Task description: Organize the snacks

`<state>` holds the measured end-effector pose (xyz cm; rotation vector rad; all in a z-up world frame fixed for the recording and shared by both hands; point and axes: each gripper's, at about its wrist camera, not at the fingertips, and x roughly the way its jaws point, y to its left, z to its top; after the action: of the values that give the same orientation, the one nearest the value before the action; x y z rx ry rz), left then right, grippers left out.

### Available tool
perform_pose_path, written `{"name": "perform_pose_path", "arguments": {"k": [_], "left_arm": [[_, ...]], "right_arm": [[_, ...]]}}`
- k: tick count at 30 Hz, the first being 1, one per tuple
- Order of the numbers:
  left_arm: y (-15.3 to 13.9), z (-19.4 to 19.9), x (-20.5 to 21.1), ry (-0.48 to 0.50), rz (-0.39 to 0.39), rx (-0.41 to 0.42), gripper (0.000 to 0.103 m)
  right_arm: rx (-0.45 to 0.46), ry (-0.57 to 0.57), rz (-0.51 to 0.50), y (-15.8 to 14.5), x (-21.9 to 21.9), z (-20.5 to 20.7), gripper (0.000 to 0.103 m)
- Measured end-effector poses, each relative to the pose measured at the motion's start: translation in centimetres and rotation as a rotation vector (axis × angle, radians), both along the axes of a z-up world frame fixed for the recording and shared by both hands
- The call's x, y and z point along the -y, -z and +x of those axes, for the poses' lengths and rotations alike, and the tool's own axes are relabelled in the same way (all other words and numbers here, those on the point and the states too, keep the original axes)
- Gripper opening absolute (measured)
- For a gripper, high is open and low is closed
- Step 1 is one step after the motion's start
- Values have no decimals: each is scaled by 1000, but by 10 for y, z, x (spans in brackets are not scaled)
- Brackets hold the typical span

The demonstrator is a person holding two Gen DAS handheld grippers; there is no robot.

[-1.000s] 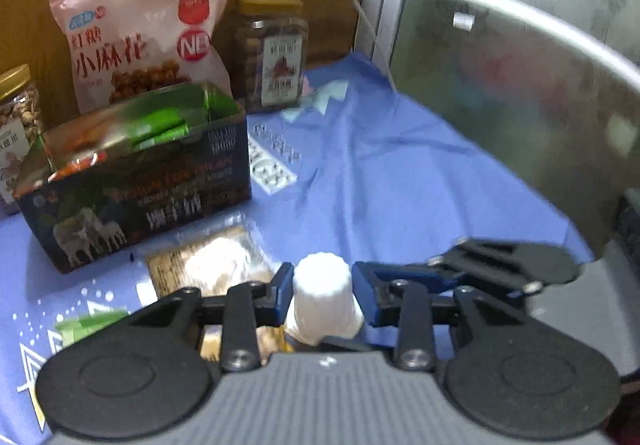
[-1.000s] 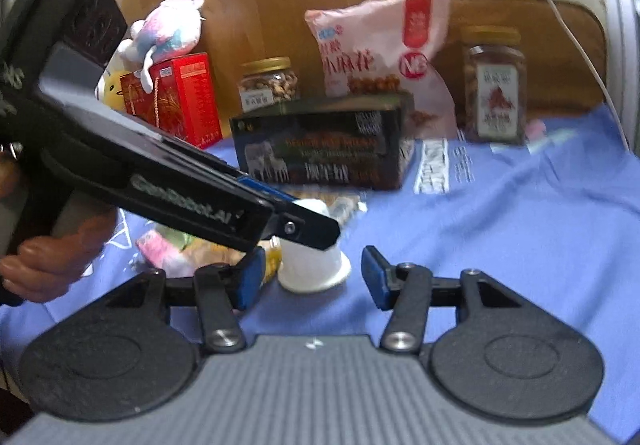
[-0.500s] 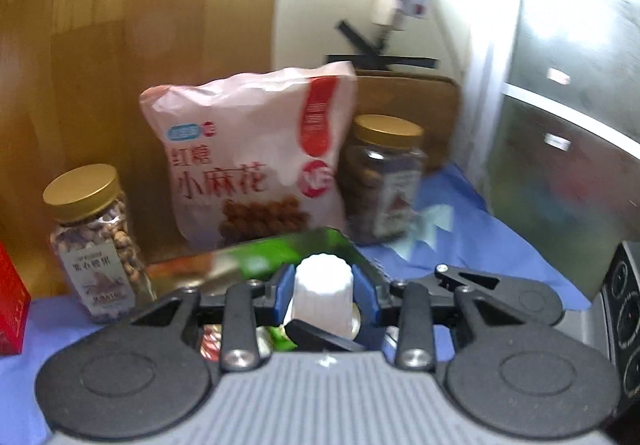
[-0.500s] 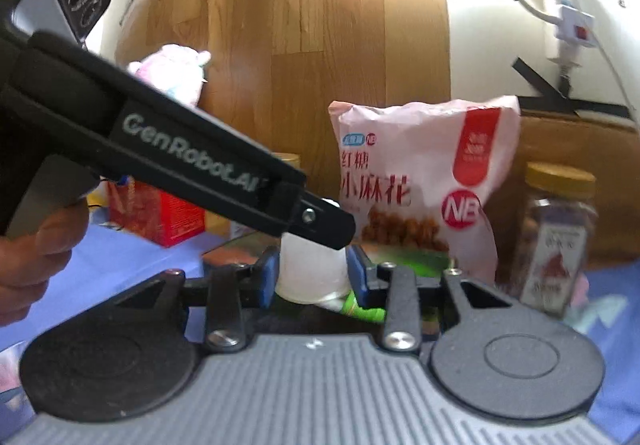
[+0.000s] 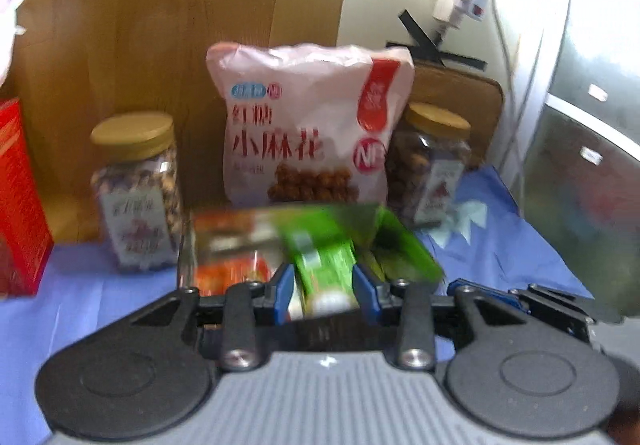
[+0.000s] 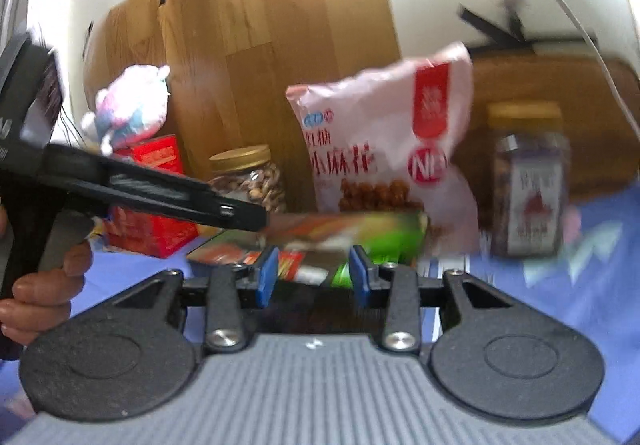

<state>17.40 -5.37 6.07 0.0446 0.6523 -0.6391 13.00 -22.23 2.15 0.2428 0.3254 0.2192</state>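
Two fisheye views are given, and both are smeared by motion blur, so print on the labels can hardly be read. In the left wrist view the open snack box is seen just beyond the left tool, whose blue pads stand apart with nothing gripped between them; green packets and orange ones lie inside the box, their wording lost in blur. The near part of the box is hidden by the tool body. Behind it, a pink snack bag is flanked by a left jar and a right jar, all on the blue-covered desk. A red carton is cut off at the left edge.

Only the right wrist view shows the plush toy atop the red carton, and the person's left hand, partly cropped. The right tool is likewise held apart and empty, the box lying just past its pads. The left tool is seen from the side above the box's left end; its opening cannot be judged there.
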Motion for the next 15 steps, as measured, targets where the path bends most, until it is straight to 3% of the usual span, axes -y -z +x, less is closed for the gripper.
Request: {"name": "perform_pose_path", "arguments": {"k": [4,7,10,15], "left_arm": [[20,-31,-29,5,8,-62,37],[38,-43,-60,-75,28,-100,41],[54,-46,-95,-121,-34,-209,41],[53,-63,-94,-37,-97,-224,41]], "right_arm": [[-148,-34,224,24,19,-24,43],[-238,-67,355,44,24,-44,43],[-308,-79,459,59,24,-61,43],[-360,-74,472,64,10,-69,43]]}}
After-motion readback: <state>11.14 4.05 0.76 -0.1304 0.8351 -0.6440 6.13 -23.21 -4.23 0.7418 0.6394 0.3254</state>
